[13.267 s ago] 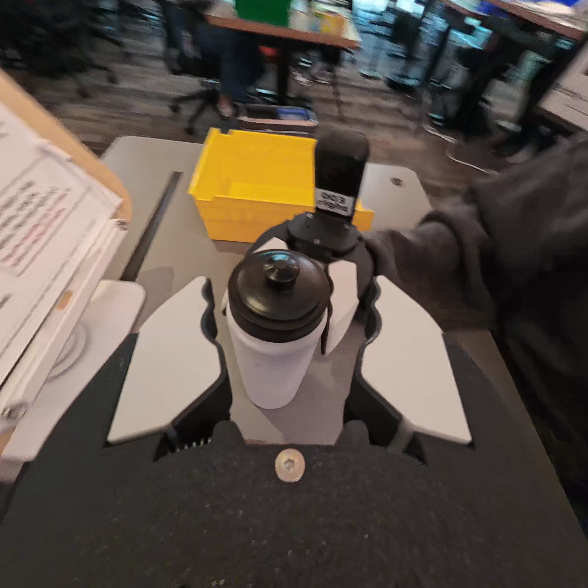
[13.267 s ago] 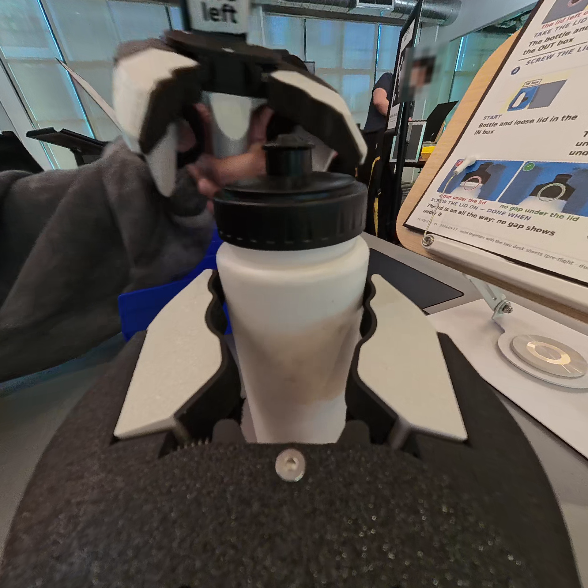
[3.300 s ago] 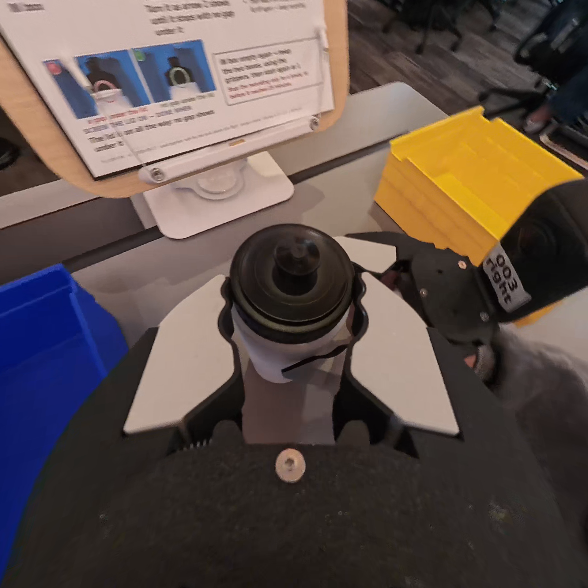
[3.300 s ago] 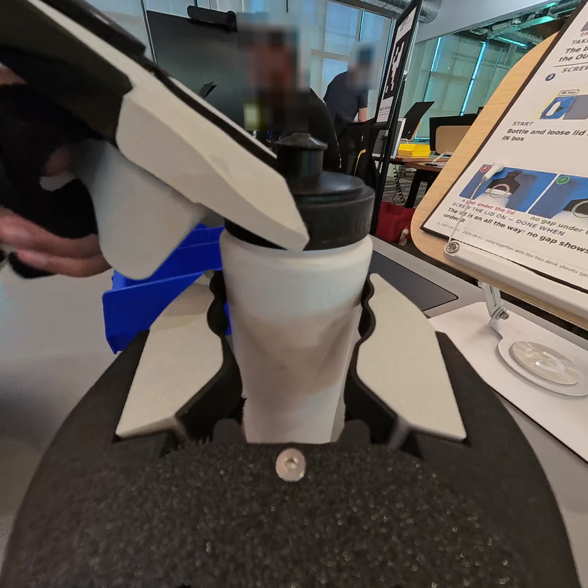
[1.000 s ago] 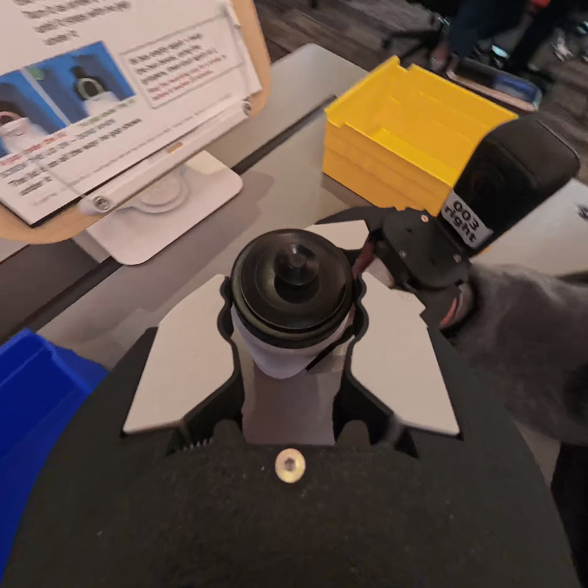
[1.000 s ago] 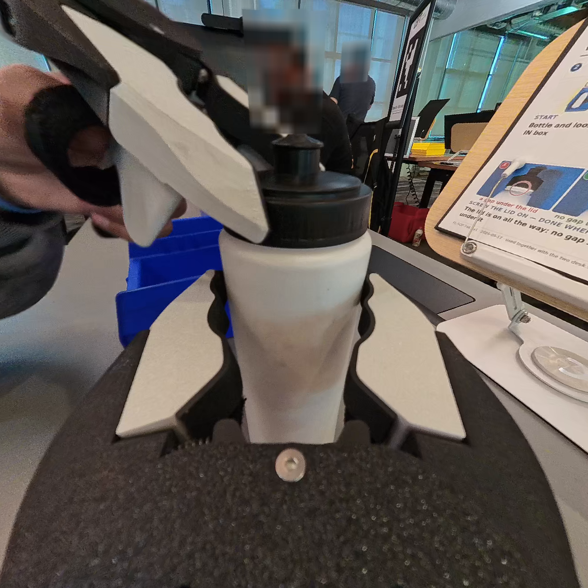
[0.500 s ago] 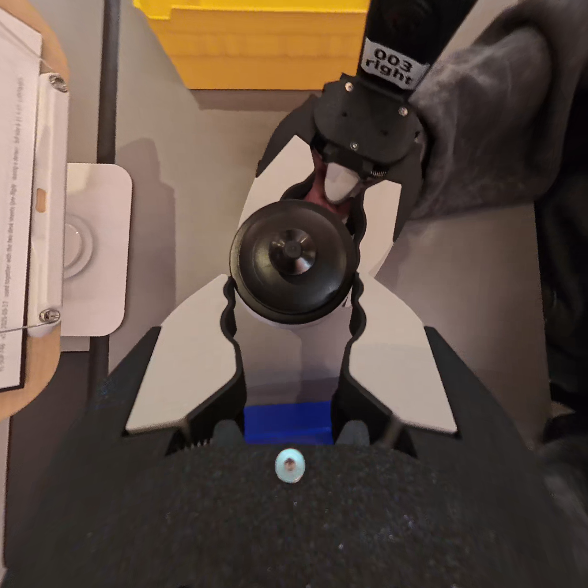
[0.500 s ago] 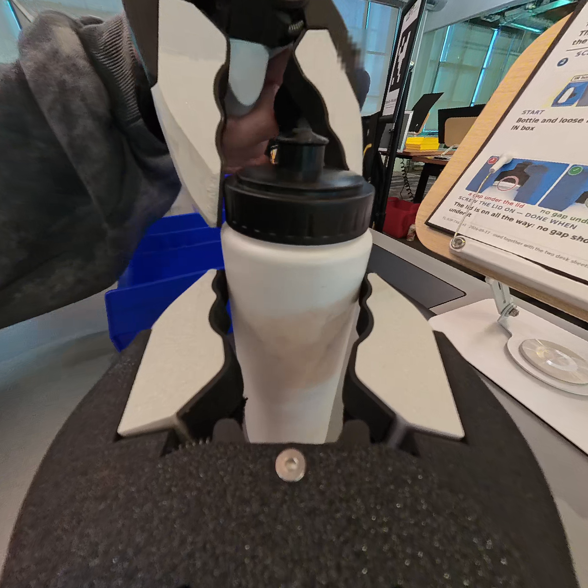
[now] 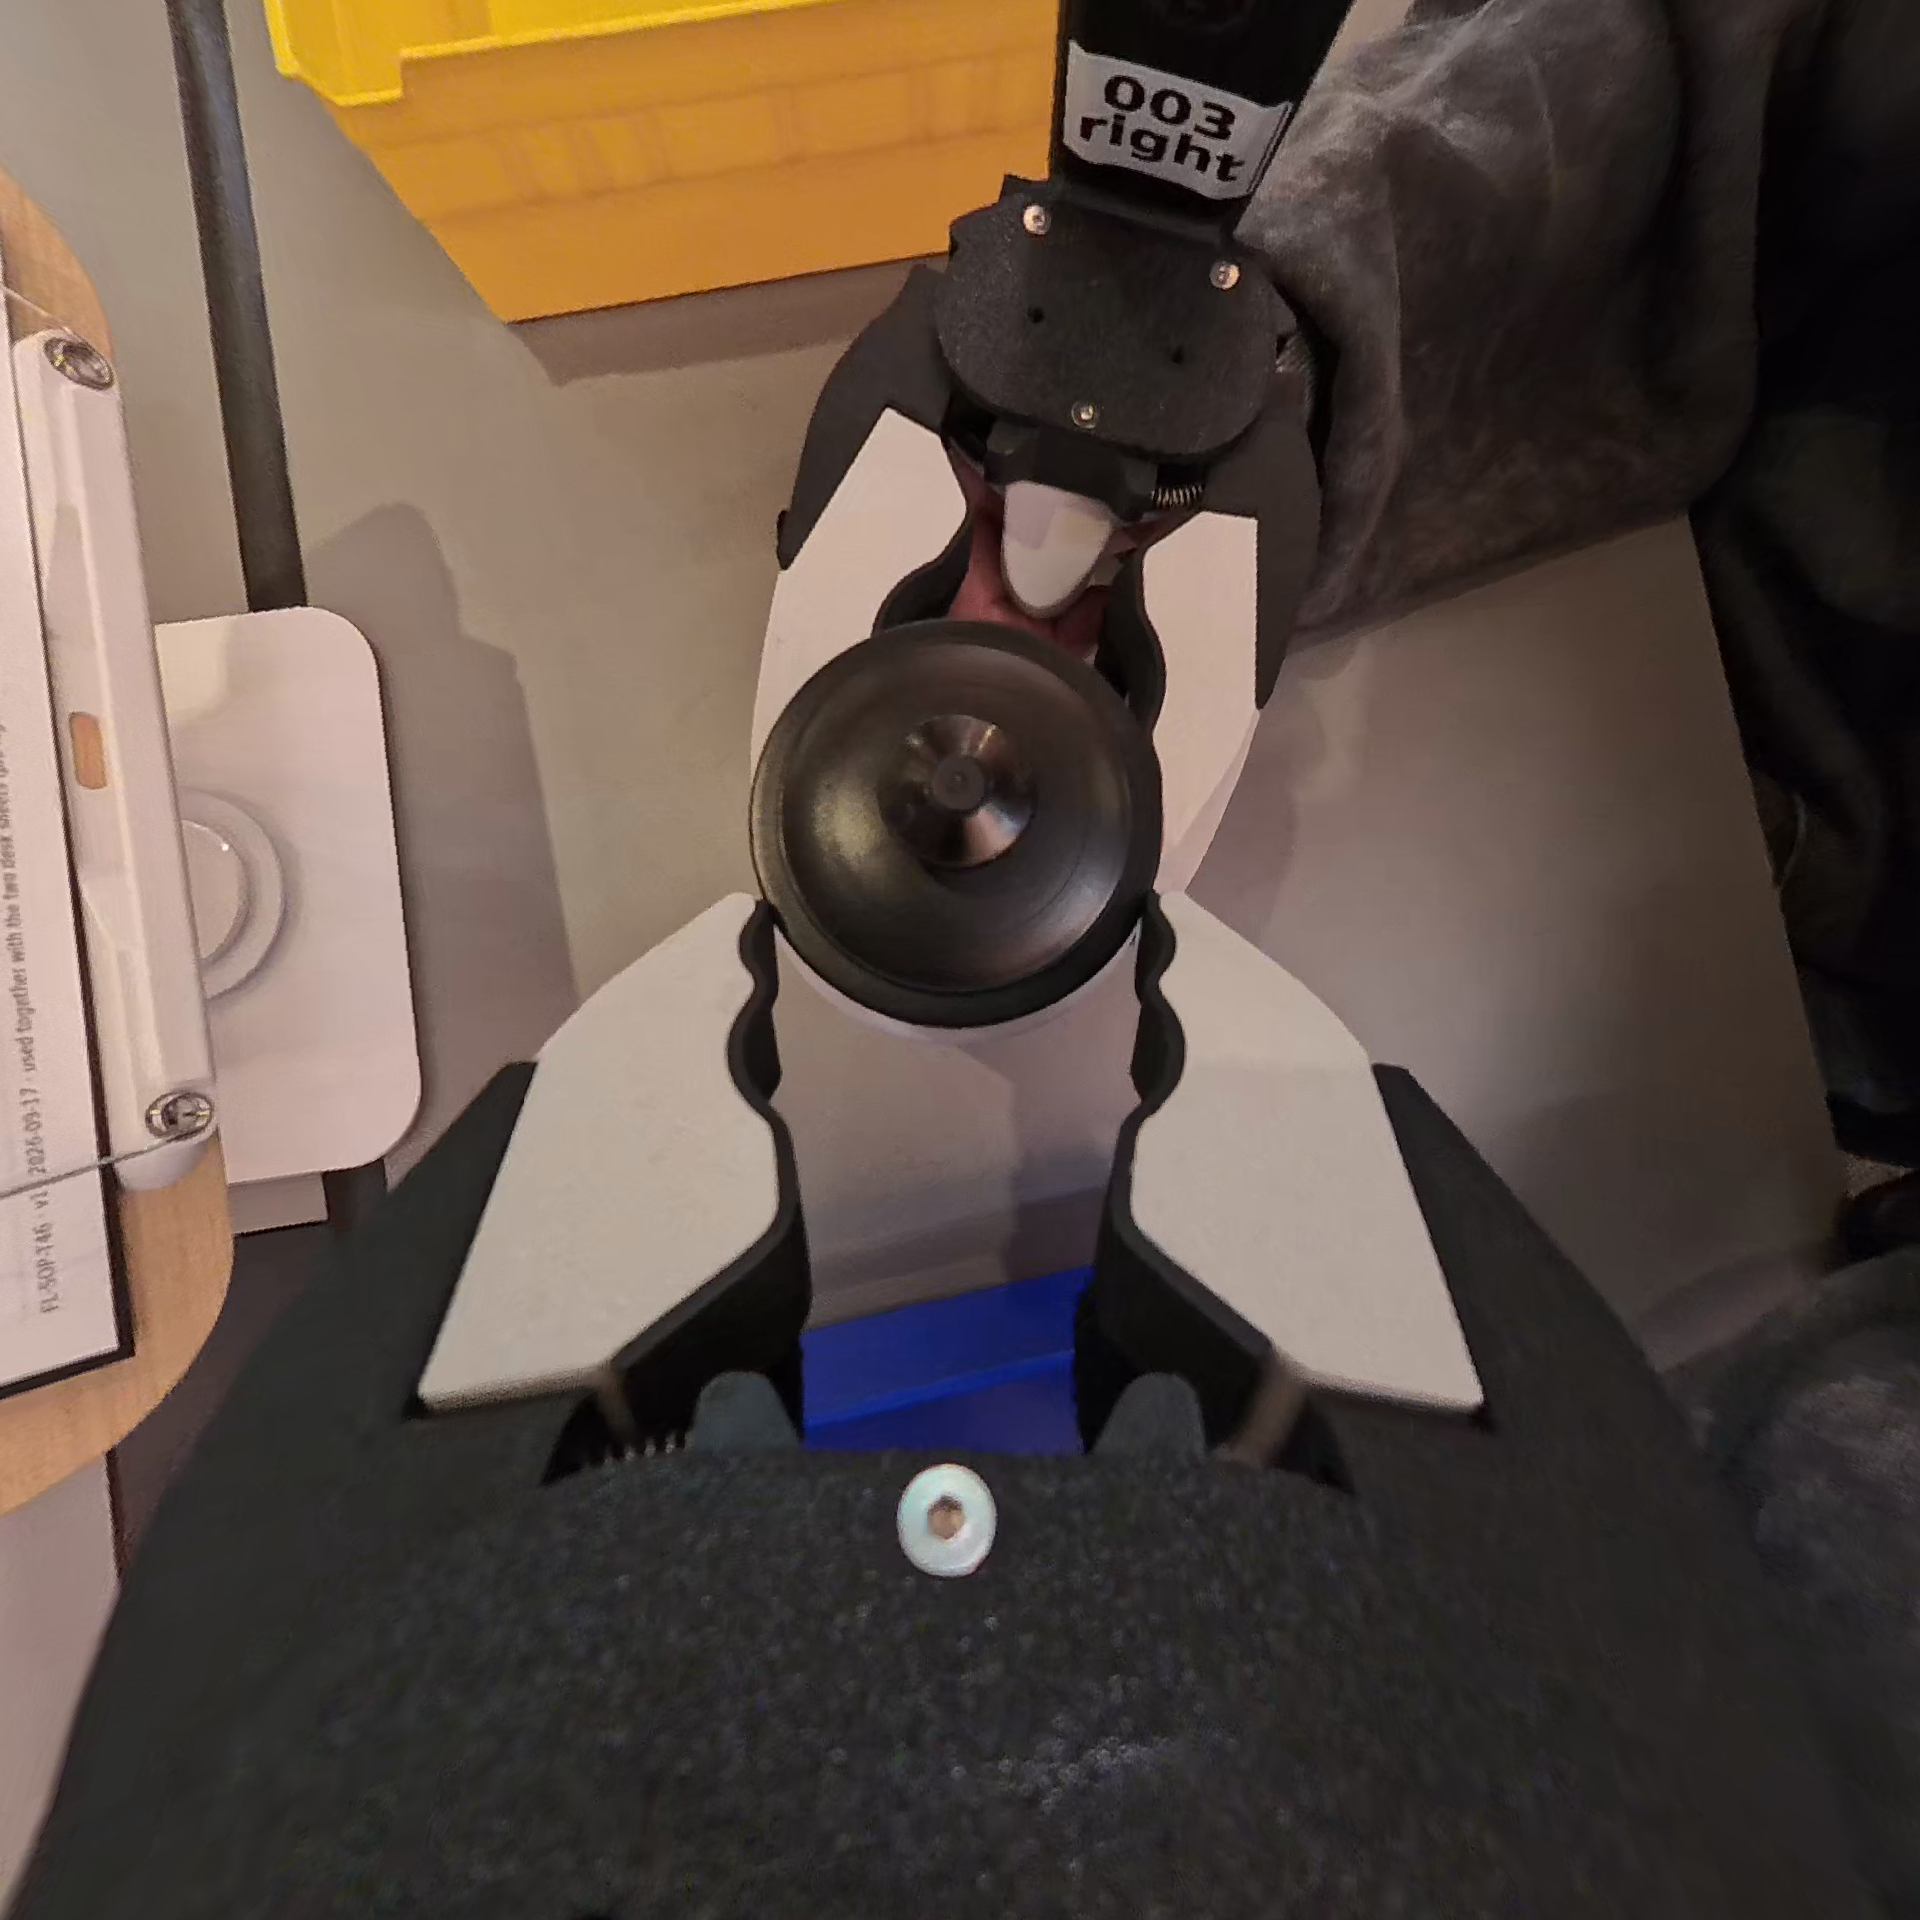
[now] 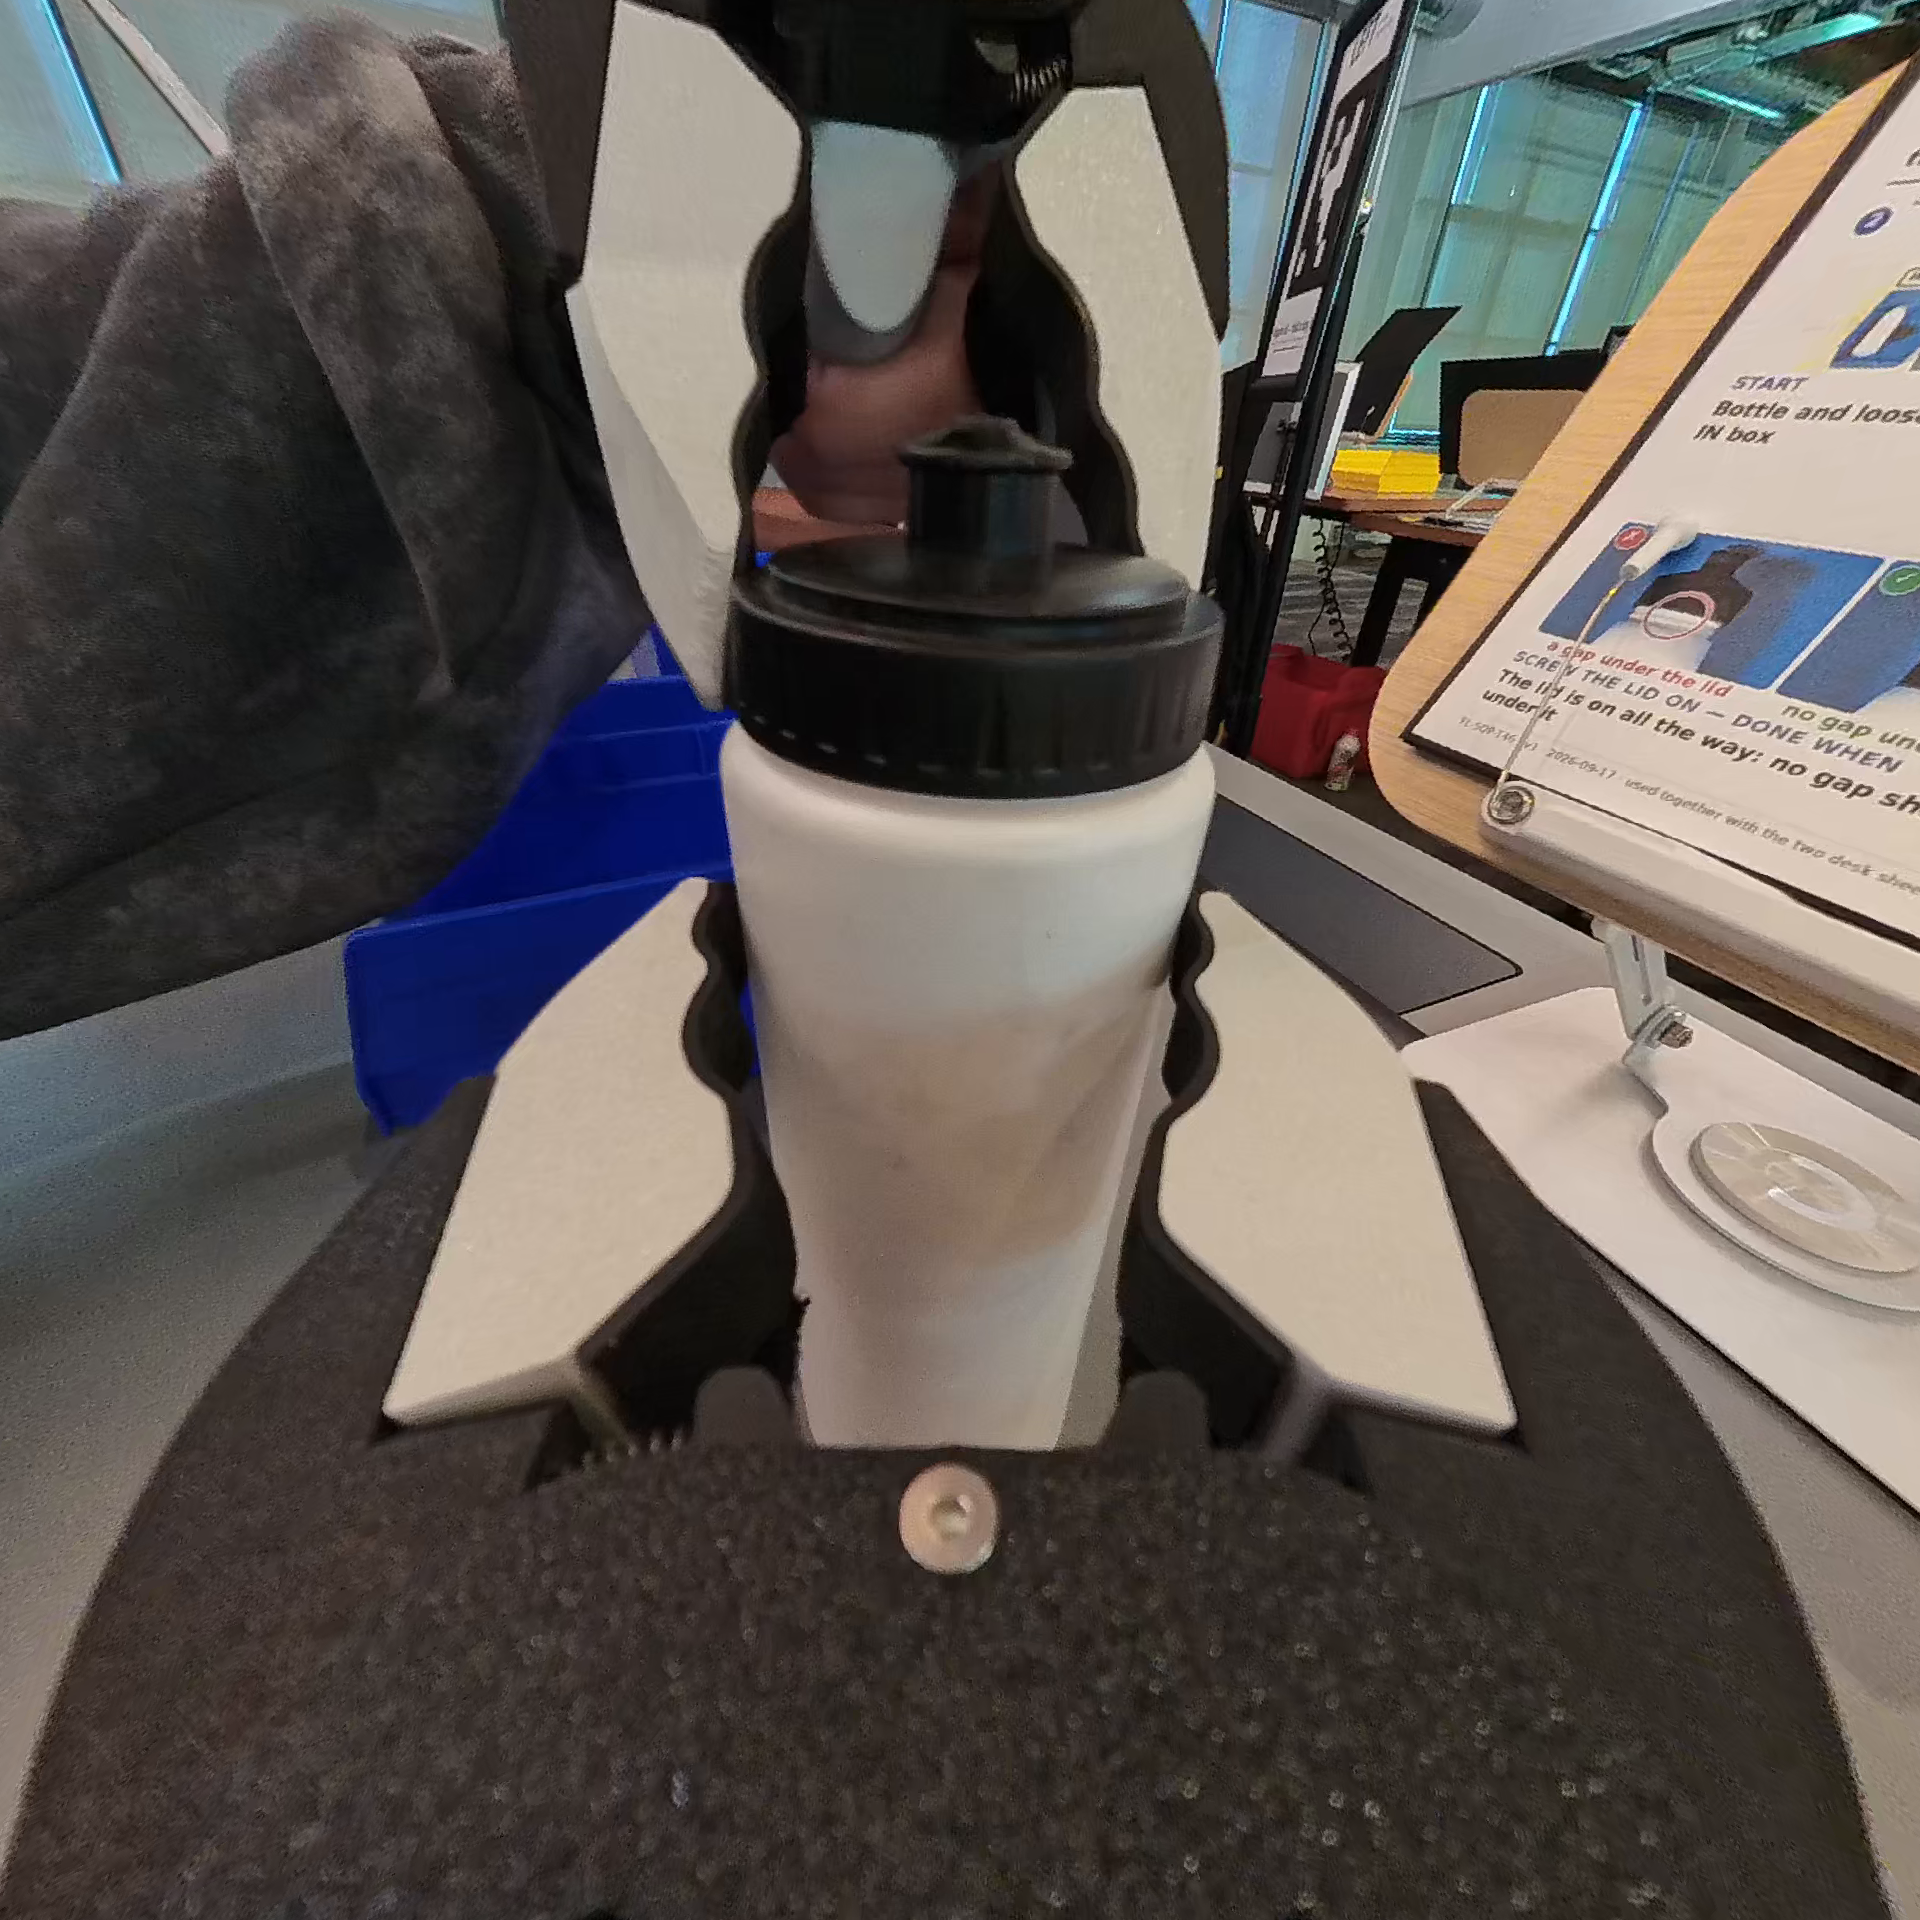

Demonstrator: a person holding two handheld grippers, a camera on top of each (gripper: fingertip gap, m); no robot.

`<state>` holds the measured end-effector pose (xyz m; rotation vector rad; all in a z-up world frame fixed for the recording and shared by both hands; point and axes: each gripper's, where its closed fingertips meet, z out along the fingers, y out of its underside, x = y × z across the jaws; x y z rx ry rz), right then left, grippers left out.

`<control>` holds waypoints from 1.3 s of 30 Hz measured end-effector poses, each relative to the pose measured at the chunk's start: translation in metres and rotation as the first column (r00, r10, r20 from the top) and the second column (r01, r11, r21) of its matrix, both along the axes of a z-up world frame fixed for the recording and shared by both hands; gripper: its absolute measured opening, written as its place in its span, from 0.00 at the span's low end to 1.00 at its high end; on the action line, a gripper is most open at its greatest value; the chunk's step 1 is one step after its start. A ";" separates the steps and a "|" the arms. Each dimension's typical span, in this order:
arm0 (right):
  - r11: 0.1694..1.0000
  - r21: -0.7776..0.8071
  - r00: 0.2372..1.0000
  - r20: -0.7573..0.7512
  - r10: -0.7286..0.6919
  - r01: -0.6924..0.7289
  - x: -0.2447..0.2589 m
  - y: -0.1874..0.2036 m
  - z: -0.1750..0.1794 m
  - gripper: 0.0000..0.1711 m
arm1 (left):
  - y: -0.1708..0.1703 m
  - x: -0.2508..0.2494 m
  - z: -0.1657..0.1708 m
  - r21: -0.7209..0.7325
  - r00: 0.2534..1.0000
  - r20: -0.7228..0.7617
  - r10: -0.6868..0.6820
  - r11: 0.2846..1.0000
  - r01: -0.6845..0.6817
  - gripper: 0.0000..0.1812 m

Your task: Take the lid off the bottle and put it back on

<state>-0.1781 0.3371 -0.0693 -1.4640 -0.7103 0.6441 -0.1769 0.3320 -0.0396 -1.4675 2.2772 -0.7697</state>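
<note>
Bottle (image 10: 966, 1039) upright on the bench, axis vertical, mid-bench between the yellow bin (image 9: 665, 135) and blue bin (image 10: 540, 925). My right claw (image 10: 951, 997) clamps its white body from the side. My left claw (image 9: 951, 914) points straight down over the black lid (image 9: 954, 821), parted, tips flanking the rim; contact unclear. Left is nearer the lid.

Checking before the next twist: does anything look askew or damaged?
Nothing stands out. The lid sits level on the upright bottle, no gap showing. The right tool grips the bottle; the left tool's tips flank the lid.
</note>
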 end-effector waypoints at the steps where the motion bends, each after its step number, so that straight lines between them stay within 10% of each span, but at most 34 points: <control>1: 1.000 -0.003 1.000 0.004 -0.004 0.004 0.000 0.000 0.000 0.46 | -0.001 0.000 0.000 -0.007 0.999 -0.001 0.032 0.999 -0.032 0.36; 7: 0.994 -0.005 0.994 0.012 -0.112 0.112 0.004 0.008 0.000 0.46 | -0.003 0.022 0.009 -0.088 0.878 0.154 0.453 0.891 -0.444 0.50; 13: 0.976 -0.002 0.976 0.012 -0.217 0.217 0.003 0.010 0.000 0.46 | 0.016 0.027 0.000 -0.184 0.449 0.162 0.879 0.474 -0.861 0.47; 17: 0.977 -0.009 0.977 0.015 -0.214 0.214 0.003 0.009 -0.001 0.46 | 0.015 0.025 -0.004 -0.291 0.309 0.150 0.939 0.341 -0.894 0.47; 39: 0.989 -0.007 0.988 0.039 -0.150 0.151 0.003 0.009 -0.002 0.44 | 0.010 0.016 -0.009 -0.188 0.603 0.118 0.789 0.614 -0.767 0.45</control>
